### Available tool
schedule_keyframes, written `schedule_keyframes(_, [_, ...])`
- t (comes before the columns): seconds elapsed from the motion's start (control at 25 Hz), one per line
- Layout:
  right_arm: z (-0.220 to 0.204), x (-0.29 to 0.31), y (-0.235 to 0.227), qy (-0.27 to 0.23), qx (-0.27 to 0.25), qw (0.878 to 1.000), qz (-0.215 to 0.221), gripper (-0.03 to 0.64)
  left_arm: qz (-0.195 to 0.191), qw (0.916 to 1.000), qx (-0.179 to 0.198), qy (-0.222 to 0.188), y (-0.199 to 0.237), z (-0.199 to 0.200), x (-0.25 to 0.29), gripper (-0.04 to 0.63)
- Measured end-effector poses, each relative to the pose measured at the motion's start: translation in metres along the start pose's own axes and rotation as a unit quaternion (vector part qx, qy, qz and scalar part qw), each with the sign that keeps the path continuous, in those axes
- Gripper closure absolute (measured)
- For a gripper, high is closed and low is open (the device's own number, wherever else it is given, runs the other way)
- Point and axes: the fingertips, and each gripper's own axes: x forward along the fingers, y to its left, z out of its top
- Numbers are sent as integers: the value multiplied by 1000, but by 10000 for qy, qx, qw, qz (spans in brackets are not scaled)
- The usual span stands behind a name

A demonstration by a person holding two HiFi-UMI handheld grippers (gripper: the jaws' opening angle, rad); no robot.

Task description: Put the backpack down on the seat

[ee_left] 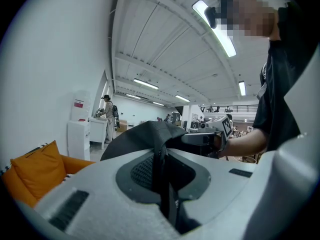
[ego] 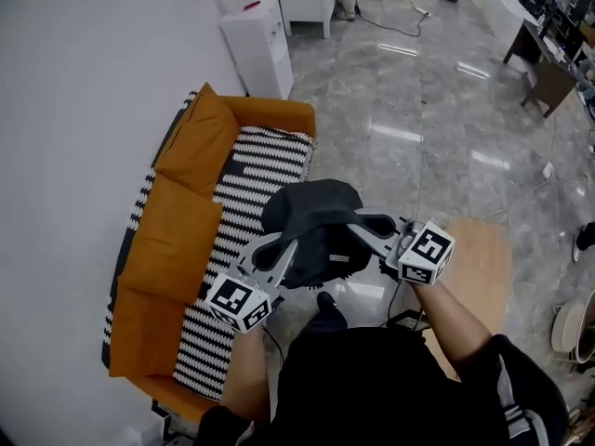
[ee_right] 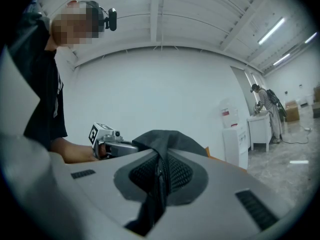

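A dark grey backpack [ego: 311, 230] hangs in the air between my two grippers, just right of the sofa's front edge. My left gripper [ego: 290, 247] is shut on a fold of its fabric [ee_left: 161, 176] from the left. From the right, my right gripper [ego: 355, 221] is shut on another fold [ee_right: 160, 184]. The seat is an orange sofa [ego: 181, 249] with a black-and-white striped cover [ego: 244, 193], standing against the white wall at the left. The backpack hangs above the floor, apart from the seat.
A white cabinet [ego: 256, 45] stands beyond the sofa's far end. A round wooden table [ego: 479, 268] is at my right. The glossy grey floor [ego: 418, 110] stretches ahead, with desks [ego: 544, 63] at the far right. A person [ee_left: 108, 118] stands far off by a counter.
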Motion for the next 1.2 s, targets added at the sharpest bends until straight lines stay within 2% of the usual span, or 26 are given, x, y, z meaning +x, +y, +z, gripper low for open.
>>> schedule_keyframes(0.36, [15, 33, -51, -49, -94, 9999, -104, 581, -96, 9999, 128, -37, 53, 19, 34, 557])
schedule_keyframes(0.8, [25, 71, -114, -32, -115, 9998, -150, 581, -124, 9999, 90, -4, 113, 31, 77, 557])
schedule_keyframes(1.2, [34, 111, -195, 50, -63, 9998, 193, 581, 216, 9998, -51, 5, 176, 41, 131, 555])
